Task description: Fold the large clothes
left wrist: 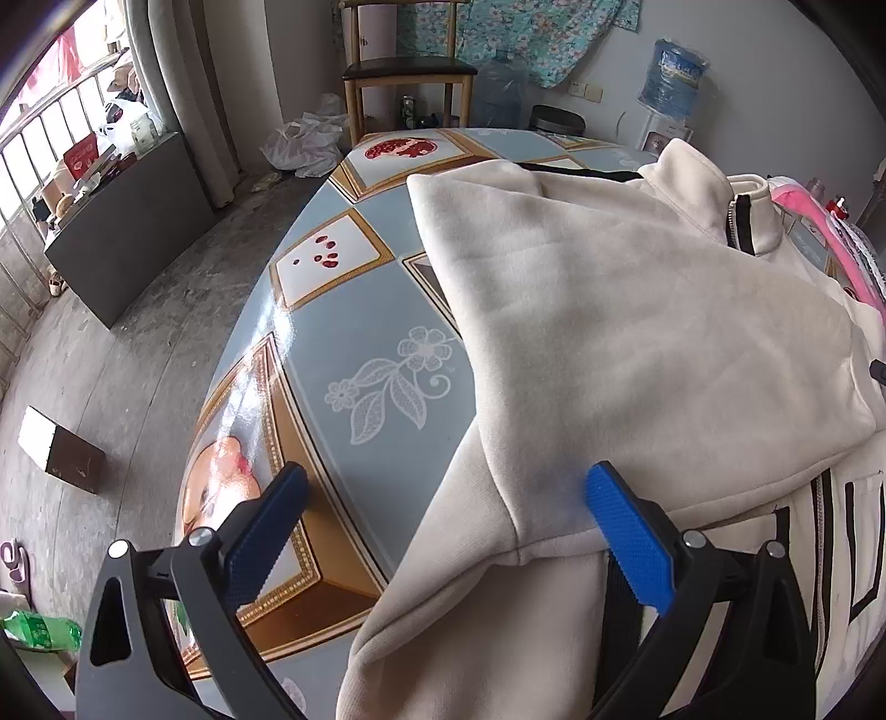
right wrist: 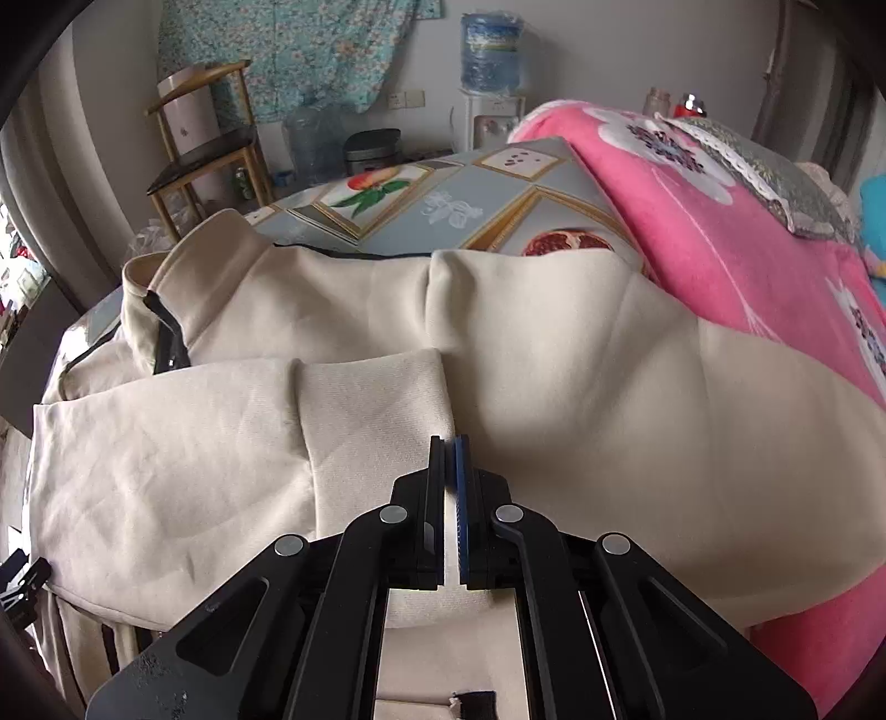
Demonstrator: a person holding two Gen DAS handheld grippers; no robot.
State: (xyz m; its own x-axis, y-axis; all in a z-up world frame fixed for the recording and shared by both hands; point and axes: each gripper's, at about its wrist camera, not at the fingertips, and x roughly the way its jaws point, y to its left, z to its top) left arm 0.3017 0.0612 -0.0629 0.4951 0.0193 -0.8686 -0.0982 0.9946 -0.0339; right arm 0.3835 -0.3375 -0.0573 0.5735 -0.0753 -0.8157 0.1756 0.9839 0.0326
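Cream jacket (left wrist: 637, 343) lies spread over your table (left wrist: 354, 310), which wears a blue-grey cloth printed with gold-framed fruit pictures and white lace flowers. One sleeve (left wrist: 609, 310) is folded across the body of the garment, and the stand-up collar (left wrist: 698, 183) with its black-edged zip sits at the far side. Part of the jacket hangs over the near table edge below your left gripper (left wrist: 448, 498).

Your left gripper has its jaws wide apart. The blue pad (left wrist: 626, 531) on one side rests against the cream fabric near a seam; the other pad (left wrist: 271, 531) hangs over the bare tablecloth. Nothing is pinched between them.

Your right gripper (right wrist: 449, 459) has its jaws pressed together, and a thin strip of the cream fabric shows between the pads, right at the edge of the ribbed cuff (right wrist: 376, 410) of the folded sleeve. You have that cloth clamped.

A pink blanket (right wrist: 720, 232) with white flowers lies just beside the jacket, on the right in the right wrist view, and the jacket's edge overlaps it. Behind the table stand a wooden chair (left wrist: 407, 72) and a water dispenser bottle (right wrist: 490, 52), and a floral cloth (right wrist: 299, 50) hangs on the wall.
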